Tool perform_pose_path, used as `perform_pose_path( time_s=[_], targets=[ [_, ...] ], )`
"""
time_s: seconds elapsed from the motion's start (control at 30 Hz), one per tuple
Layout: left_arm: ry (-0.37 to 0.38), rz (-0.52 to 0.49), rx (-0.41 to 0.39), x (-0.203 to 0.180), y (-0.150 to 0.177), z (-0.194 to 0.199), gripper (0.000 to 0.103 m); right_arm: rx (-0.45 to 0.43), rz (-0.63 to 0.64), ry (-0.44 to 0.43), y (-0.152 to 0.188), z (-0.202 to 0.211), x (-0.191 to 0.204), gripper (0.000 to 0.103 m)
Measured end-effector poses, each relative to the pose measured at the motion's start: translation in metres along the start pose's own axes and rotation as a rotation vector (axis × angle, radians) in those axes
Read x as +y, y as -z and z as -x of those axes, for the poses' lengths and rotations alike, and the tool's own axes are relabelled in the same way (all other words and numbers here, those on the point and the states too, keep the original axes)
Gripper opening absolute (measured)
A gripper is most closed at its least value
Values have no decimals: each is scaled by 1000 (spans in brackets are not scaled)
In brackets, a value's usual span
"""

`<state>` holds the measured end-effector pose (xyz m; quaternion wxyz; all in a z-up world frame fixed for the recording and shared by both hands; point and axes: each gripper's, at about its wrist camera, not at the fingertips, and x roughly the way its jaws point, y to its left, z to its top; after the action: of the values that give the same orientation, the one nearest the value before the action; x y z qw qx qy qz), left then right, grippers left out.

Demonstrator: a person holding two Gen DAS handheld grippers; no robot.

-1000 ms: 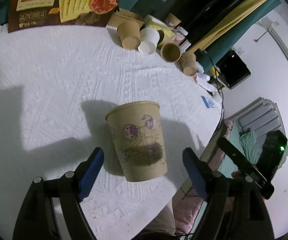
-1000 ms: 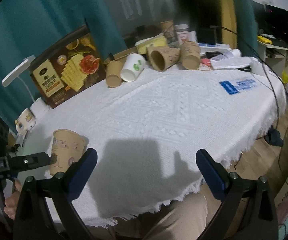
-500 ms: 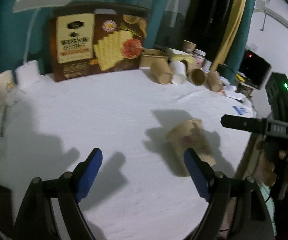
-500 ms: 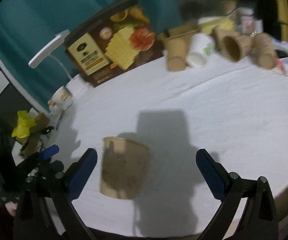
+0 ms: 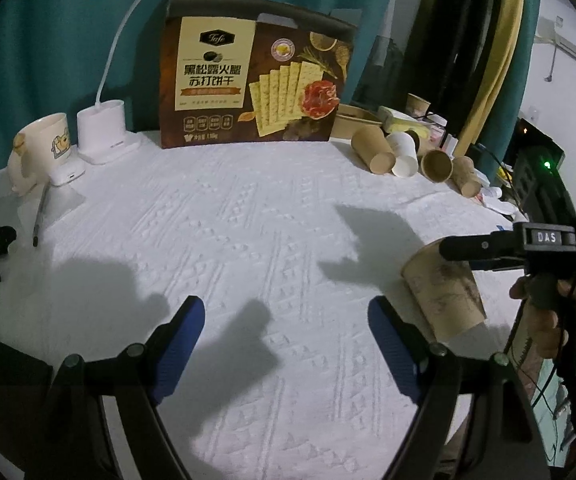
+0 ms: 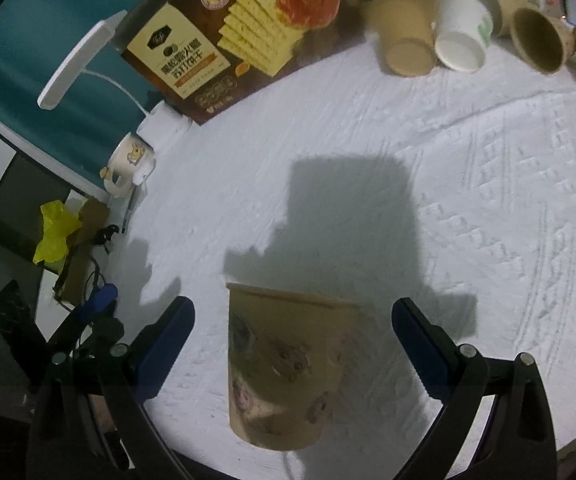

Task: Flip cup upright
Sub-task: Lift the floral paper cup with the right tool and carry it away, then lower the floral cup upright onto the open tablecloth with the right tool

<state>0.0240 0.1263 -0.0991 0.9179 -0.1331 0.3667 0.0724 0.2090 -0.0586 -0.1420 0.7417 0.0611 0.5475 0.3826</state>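
A brown paper cup (image 6: 284, 364) with small drawings lies on its side on the white tablecloth (image 6: 408, 184), its wide mouth pointing away from the right wrist camera. My right gripper (image 6: 293, 308) is open, with the blue fingers on either side of the cup and clear of it. In the left wrist view the cup (image 5: 444, 296) is at the far right, under one black finger (image 5: 484, 246) of the right gripper, which a hand (image 5: 544, 320) holds. My left gripper (image 5: 284, 312) is open over bare cloth with nothing between its fingers; one of its blue fingertips (image 6: 102, 296) shows left of the cup.
A cracker box (image 5: 256, 84) stands at the back, with a white desk lamp (image 5: 100, 132), a mug (image 5: 42, 148) and a pen (image 5: 40, 216) to its left. Several paper cups (image 5: 404, 156) lie heaped at the back right. The table edge runs close behind the cup.
The left gripper has swung left, away from the cup that lay between its fingers a second ago. The right gripper has swung left and dipped, bringing the cup between its open fingers.
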Motion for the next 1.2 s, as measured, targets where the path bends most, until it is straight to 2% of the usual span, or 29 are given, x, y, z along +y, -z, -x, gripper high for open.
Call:
perform_pose_path(
  time_s=[0.27,0.33,0.4,0.47,0.63,0.73,0.87,1.07,1.2],
  targets=[
    [15,20,4,8,3,1,84,65,18,7,-1,-18,2,98],
    [20,23,8,9,3,1,84,75,29,11,-1,-20,3,92],
    [24,25,12,10,4,0,84,84,43,16,0,-21,4,78],
    [25,27,15,11,5,0,84,93,57,22,0,-22,5,69],
    [24,32,15,11,5,0,84,85,94,23,1,-19,10,68],
    [31,37,16,11,4,0,84,40,124,16,-3,-11,16,68],
    [32,41,8,9,3,2,84,-53,175,68,-10,0,25,68],
    [29,38,9,6,2,3,84,-240,179,118,-14,9,22,68],
    [25,36,7,5,3,5,84,-362,268,216,-6,11,29,68]
  ],
)
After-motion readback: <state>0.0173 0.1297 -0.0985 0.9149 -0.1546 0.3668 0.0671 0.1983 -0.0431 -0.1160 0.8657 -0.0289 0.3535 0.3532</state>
